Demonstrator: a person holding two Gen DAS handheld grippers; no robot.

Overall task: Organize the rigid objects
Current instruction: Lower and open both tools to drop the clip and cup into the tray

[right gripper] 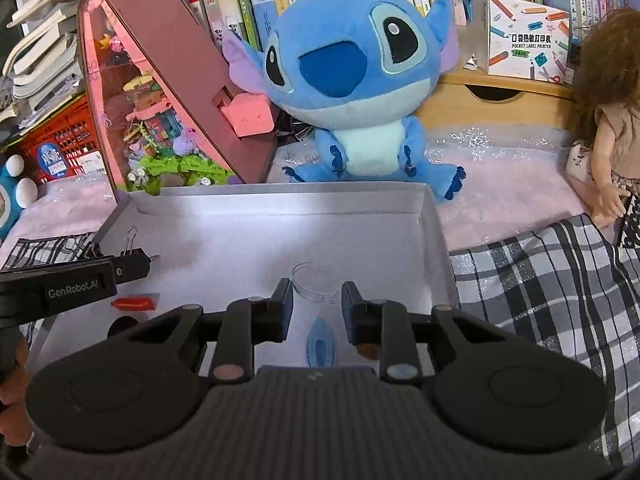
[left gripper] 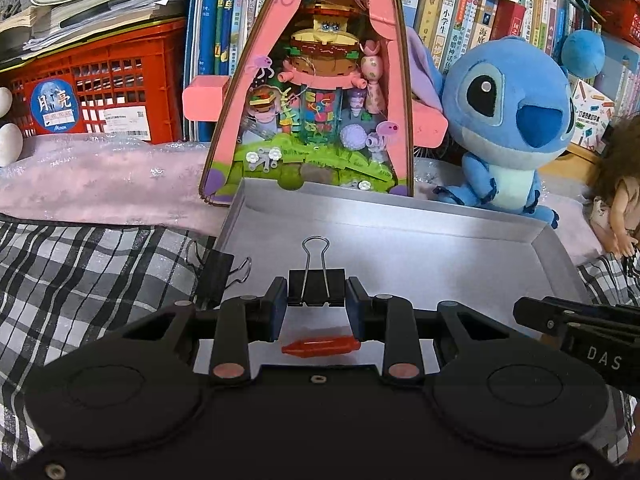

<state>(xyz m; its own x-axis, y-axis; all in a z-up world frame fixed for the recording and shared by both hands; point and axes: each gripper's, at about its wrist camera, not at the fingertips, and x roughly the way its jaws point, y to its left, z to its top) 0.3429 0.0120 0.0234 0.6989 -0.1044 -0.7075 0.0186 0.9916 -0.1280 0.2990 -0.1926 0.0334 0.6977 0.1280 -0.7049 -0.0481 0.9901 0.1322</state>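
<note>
A black binder clip (left gripper: pixel 316 286) is pinched between the blue pads of the left hand-held gripper (left gripper: pixel 317 300), its wire handle standing upright above the jaws. The clip is held over the near part of a shallow grey tray (left gripper: pixel 552 256), which is set on a checked cloth (left gripper: pixel 80 272). A red oblong piece (left gripper: pixel 320 347) is seen lying on the tray floor just below the left jaws. A second binder clip (left gripper: pixel 216 276) is clamped onto the tray's left wall.

In the right wrist view, a clear plastic hook (right gripper: pixel 314 284) is seen between the fingers of the right hand-held gripper (right gripper: pixel 316 304), whose jaws are drawn close together; whether the pads actually press on the hook cannot be told, as it is transparent. It is placed above the tray's right half. On the tray floor beneath, a blue oval piece (right gripper: pixel 320 344) is seen, and a small brown item (right gripper: pixel 367 350) is partly hidden by the right finger.

Beyond the tray, a blue plush (right gripper: pixel 352 80) is seated on a pink cover (left gripper: pixel 100 176), with a pink triangular display case (left gripper: pixel 312 92) just beside it on the left. A doll (right gripper: pixel 608 120) is seen at the far right, and a red crate (left gripper: pixel 100 80) at the far left, with rows of books (left gripper: pixel 460 12) behind
</note>
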